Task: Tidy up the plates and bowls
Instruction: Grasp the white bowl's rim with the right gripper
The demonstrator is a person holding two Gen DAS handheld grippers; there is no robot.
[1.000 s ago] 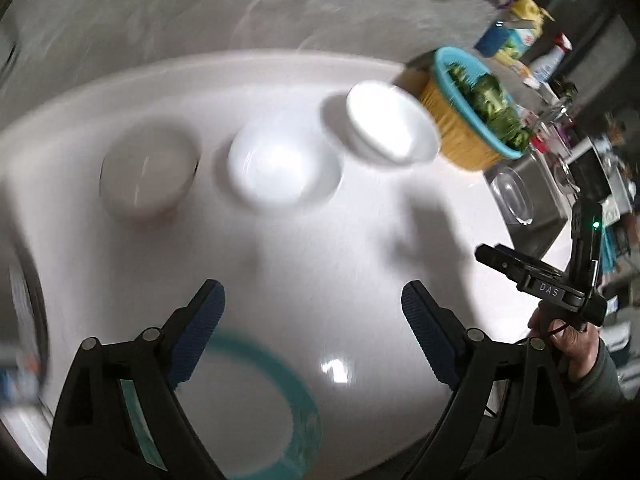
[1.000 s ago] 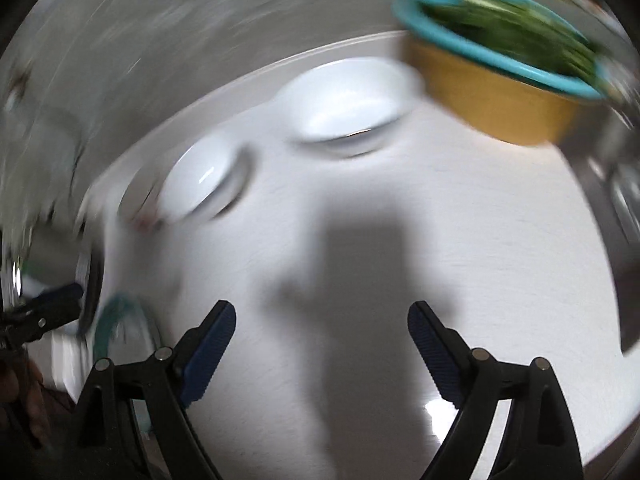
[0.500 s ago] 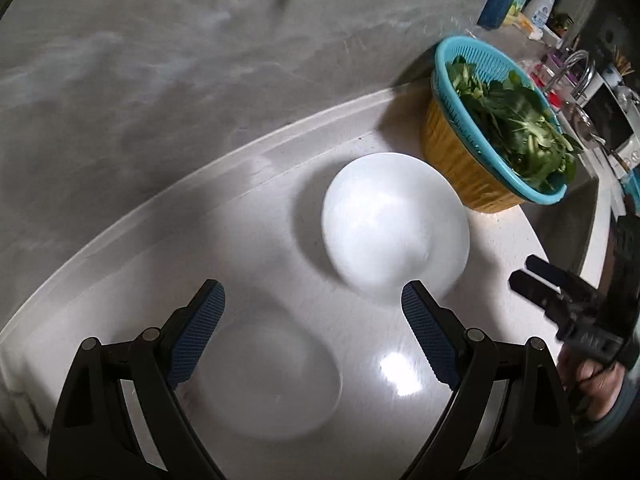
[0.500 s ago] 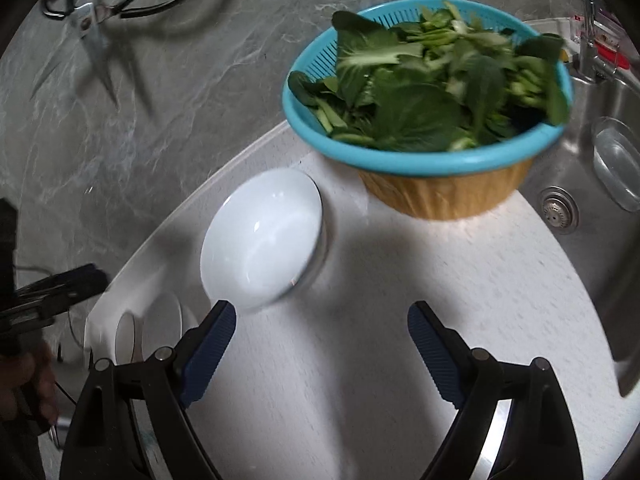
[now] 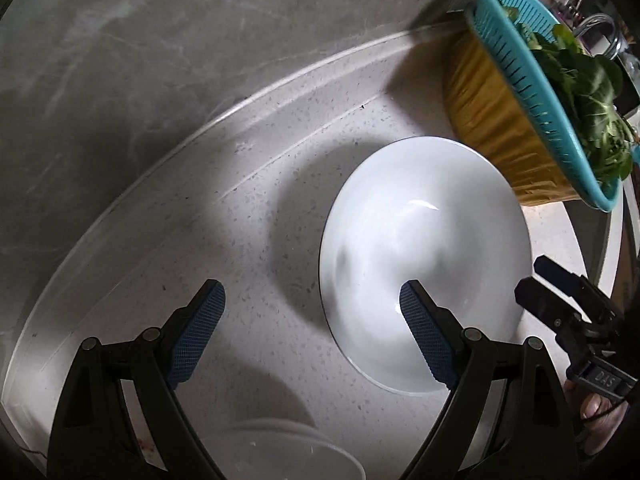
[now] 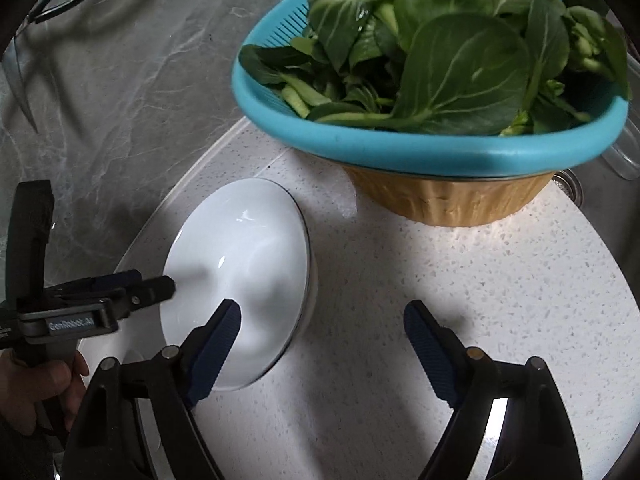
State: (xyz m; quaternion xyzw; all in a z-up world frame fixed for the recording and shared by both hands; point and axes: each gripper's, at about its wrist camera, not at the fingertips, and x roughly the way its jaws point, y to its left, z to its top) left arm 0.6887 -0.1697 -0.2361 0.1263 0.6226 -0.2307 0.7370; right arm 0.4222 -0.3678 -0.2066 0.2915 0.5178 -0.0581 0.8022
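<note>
A white bowl (image 5: 424, 248) stands upright on the white speckled counter (image 5: 260, 240), next to the vegetable basket. It also shows in the right wrist view (image 6: 244, 264). My left gripper (image 5: 312, 328) is open and empty; its right finger sits over the bowl's near rim. My right gripper (image 6: 320, 344) is open and empty; its left finger is over the bowl's near right rim. The rim of a second white bowl (image 5: 280, 452) shows at the bottom of the left wrist view.
A teal strainer of green leaves in a yellow basket (image 6: 432, 140) stands just behind and right of the bowl; it also shows in the left wrist view (image 5: 520, 92). A grey marble wall (image 5: 160, 40) rises behind the counter. A steel sink (image 6: 628, 184) lies at the right.
Both grippers have closed in on the white bowl next to the basket, which now fills much more of each view. The other bowls have slid out of the left wrist view.
</note>
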